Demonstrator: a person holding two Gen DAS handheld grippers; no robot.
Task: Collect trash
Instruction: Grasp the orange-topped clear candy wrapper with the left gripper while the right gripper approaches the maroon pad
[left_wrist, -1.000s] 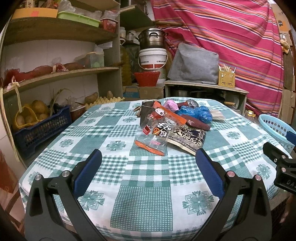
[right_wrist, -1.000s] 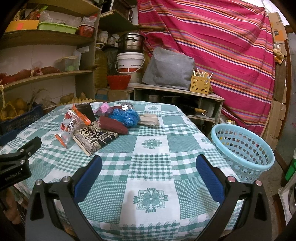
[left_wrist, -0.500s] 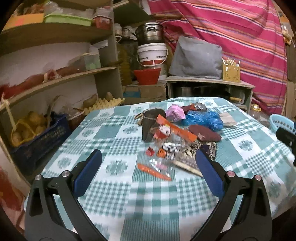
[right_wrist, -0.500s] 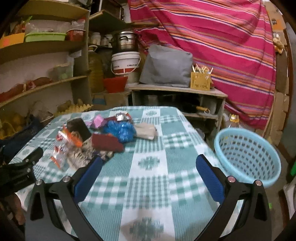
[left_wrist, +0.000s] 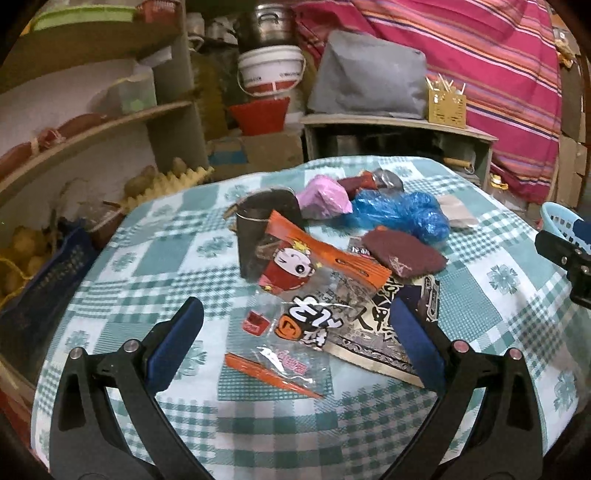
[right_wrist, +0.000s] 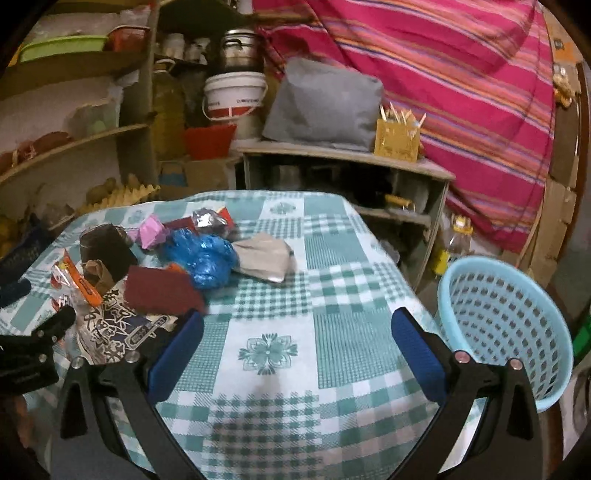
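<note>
A table with a green and white checked cloth stands before wooden shelves on the left. Behind, a striped pink curtain hangs above a low cabinet.

Glossy clear-plastic snack wrapper; crinkled blue plastic bag; matt woven checked cloth on bench; smooth perforated plastic basket; shiny metal pot.

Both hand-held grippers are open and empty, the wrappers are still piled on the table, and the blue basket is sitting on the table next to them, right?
Not quite: the blue basket is off the table, beyond its right edge and lower, as the right wrist view shows. The rest holds: the left hand-held gripper and right hand-held gripper are open and empty, and the wrappers are piled on the table.
</note>
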